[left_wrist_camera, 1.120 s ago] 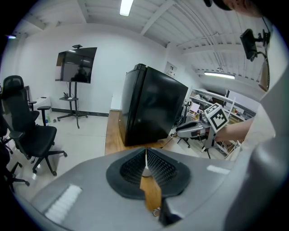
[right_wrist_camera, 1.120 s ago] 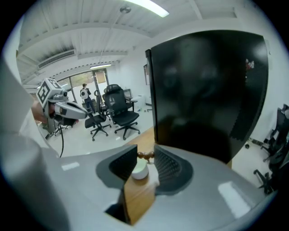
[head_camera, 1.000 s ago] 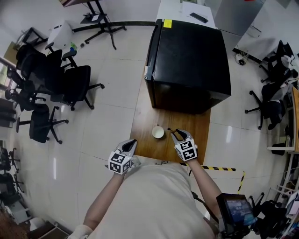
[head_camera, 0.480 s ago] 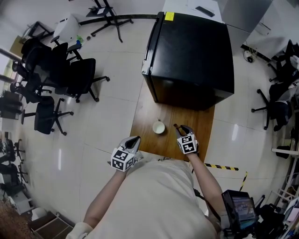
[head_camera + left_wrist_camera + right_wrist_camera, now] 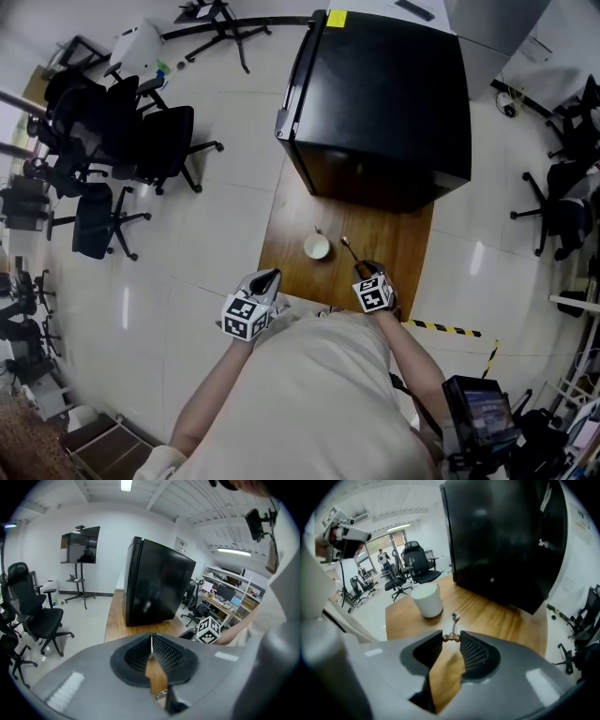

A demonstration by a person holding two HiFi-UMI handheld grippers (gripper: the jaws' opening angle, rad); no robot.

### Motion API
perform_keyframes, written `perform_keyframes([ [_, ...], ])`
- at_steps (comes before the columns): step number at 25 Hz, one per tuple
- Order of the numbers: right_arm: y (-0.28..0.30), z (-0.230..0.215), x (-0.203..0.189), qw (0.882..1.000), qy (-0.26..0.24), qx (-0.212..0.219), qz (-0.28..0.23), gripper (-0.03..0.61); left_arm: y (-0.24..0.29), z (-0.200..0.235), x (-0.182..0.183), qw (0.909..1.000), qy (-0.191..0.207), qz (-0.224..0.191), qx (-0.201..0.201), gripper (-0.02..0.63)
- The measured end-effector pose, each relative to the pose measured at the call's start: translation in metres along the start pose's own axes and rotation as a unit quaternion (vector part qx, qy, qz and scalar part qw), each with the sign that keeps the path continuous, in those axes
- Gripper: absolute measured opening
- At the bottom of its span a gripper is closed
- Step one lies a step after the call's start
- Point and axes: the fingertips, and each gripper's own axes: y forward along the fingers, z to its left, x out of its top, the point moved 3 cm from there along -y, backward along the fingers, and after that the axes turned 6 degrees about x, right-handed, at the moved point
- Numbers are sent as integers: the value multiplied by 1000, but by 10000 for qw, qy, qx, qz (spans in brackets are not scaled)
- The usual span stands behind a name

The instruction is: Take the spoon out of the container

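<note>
One spoon (image 5: 454,622) is out of the container. It is clamped by its handle end between the pads of the right gripper (image 5: 451,638), with its bowl pointing away toward the top of the right gripper view. Whether the bowl touches the table cannot be told. In the head view the spoon (image 5: 348,249) slants up and left from the right gripper (image 5: 366,271), just right of the white cup (image 5: 317,246) and apart from it. The cup stands upright on the wooden table (image 5: 398,255) near frame centre. The left gripper (image 5: 266,280) sits at the table's lower-left edge, jaws pressed together, nothing between them. A black cabinet (image 5: 384,103) fills the upper centre; office chairs (image 5: 141,141) stand at upper left.
</note>
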Motion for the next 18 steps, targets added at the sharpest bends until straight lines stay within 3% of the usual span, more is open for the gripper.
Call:
perform_keyframes([
  [8, 43, 7, -33, 9955, -105, 82, 939, 117, -14, -5, -17, 9996, -152, 126, 217, -17],
  [18, 52, 0, -37, 9917, 722, -263, 1035, 114, -31, -16, -43, 9987, -243, 366, 255, -17],
])
